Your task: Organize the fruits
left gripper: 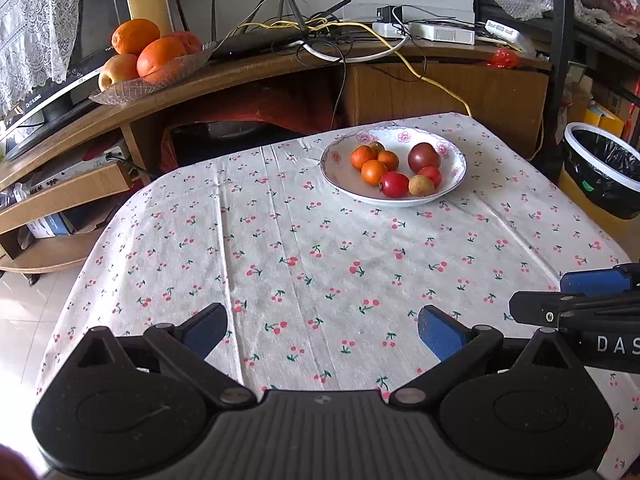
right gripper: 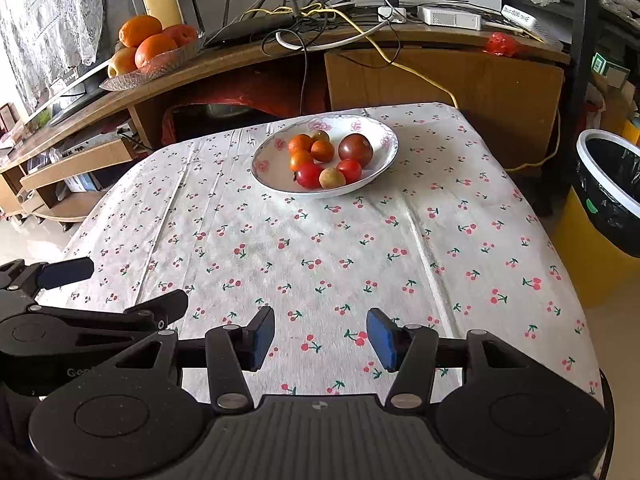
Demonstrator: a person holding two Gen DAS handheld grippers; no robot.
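A white floral bowl (left gripper: 454, 174) (right gripper: 384, 160) stands at the far side of the cherry-print tablecloth (left gripper: 320, 248) (right gripper: 320, 240). In it lie several small fruits: orange ones (left gripper: 374, 172) (right gripper: 301, 159), red ones (left gripper: 394, 184) (right gripper: 309, 175), a dark purple one (left gripper: 424, 157) (right gripper: 355, 149) and a tan one (left gripper: 421, 185) (right gripper: 332, 178). My left gripper (left gripper: 323, 330) (right gripper: 116, 284) is open over the near edge of the table, holding nothing. My right gripper (right gripper: 321, 336) (left gripper: 560, 294) is open beside it on the right, also holding nothing. Both are well short of the bowl.
A glass dish of large oranges and an apple (left gripper: 148, 56) (right gripper: 152, 50) sits on the wooden shelf behind the table, beside a router and tangled cables (left gripper: 312, 36). A bin lined with a black bag (left gripper: 604, 176) (right gripper: 612, 192) stands right of the table.
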